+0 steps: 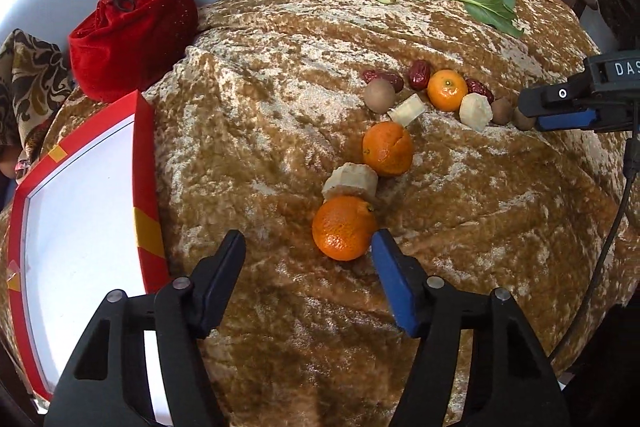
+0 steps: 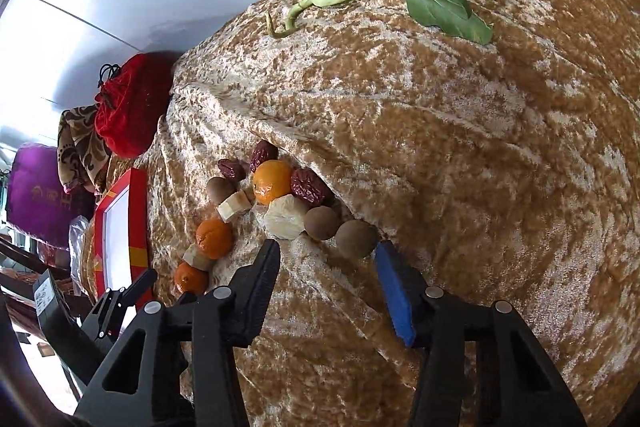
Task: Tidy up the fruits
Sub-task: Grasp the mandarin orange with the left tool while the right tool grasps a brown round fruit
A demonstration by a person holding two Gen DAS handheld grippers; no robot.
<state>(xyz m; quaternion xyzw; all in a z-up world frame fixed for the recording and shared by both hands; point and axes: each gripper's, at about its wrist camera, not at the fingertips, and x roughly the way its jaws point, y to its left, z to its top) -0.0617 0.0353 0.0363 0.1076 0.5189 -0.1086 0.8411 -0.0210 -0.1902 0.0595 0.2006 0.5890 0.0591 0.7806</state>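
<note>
Orange mandarin (image 1: 343, 228), nearest in the fruit line mid-cloth, sits just ahead of the left gripper (image 1: 308, 247), its jaws spread wide and empty (approach, I judge); closing on it and carrying it to the red box (image 1: 146, 183) at the cloth's left edge comes next. Right gripper (image 2: 327, 251) gapes wide before a brown longan (image 2: 355, 238), and the box's near end is cut off.

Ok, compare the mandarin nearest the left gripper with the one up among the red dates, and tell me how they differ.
The near mandarin sits just ahead of the open left gripper; the far mandarin lies away from it, between red dates.
The near mandarin touches one pale peeled chunk; the far mandarin has dates and another pale chunk against it.
The near mandarin looks larger, perhaps only from closeness.
Both are orange, unpeeled, resting on the brown cloth.
</note>
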